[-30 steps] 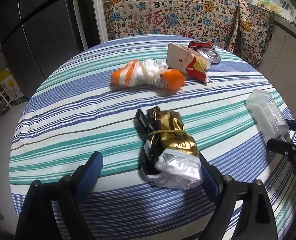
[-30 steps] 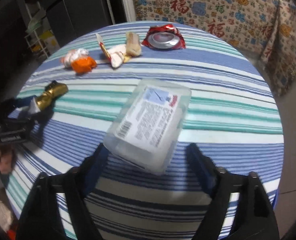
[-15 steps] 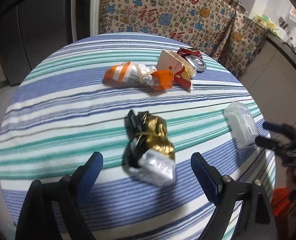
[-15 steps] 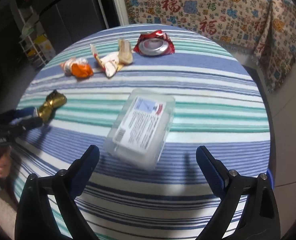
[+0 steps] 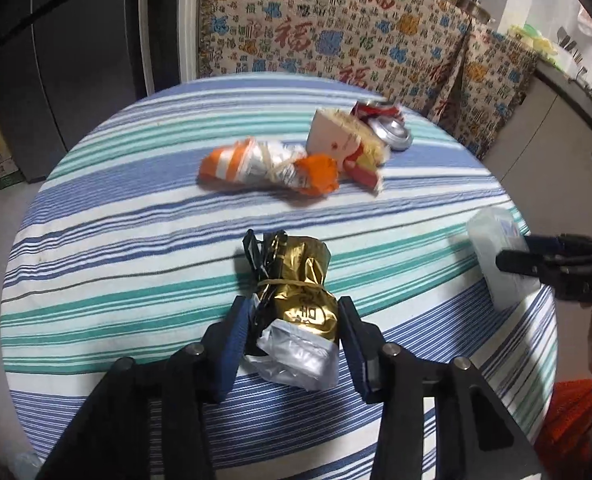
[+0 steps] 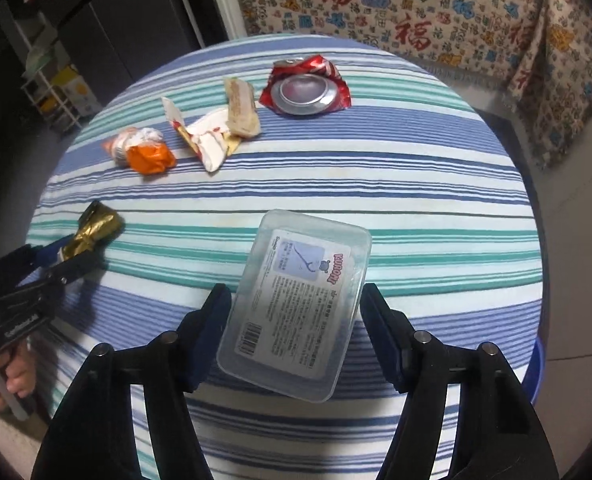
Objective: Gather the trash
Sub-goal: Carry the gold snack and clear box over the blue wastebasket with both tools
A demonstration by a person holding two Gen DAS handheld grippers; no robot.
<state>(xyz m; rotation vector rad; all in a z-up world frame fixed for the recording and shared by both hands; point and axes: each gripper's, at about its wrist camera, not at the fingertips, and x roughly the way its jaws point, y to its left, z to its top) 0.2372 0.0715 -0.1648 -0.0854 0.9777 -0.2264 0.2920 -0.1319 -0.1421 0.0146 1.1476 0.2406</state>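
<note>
Closing both tongs | your left tongs (image 5: 296,320) pinch gold foil bag (image 5: 296,300) | right tongs (image 6: 296,312) straddle clear plastic box (image 6: 296,300), untouched | bench (image 6: 416,184): orange wrapper (image 6: 144,152), crushed can (image 6: 304,88), paper carton (image 6: 212,136) left | nothing binned.

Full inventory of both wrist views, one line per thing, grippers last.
gold wrapper: 1, gold and silver, near table edge, between left jaws
clear plastic box: 1, translucent with label, near edge, between right jaws
orange wrapper: 1, orange and white, mid-table
torn carton: 1, white and red, beside the orange wrapper
crushed can: 1, red and silver, far side
table: 1, round, blue, green and white striped cloth
left gripper: closing, pads against the wrapper
right gripper: closing around the box
</note>
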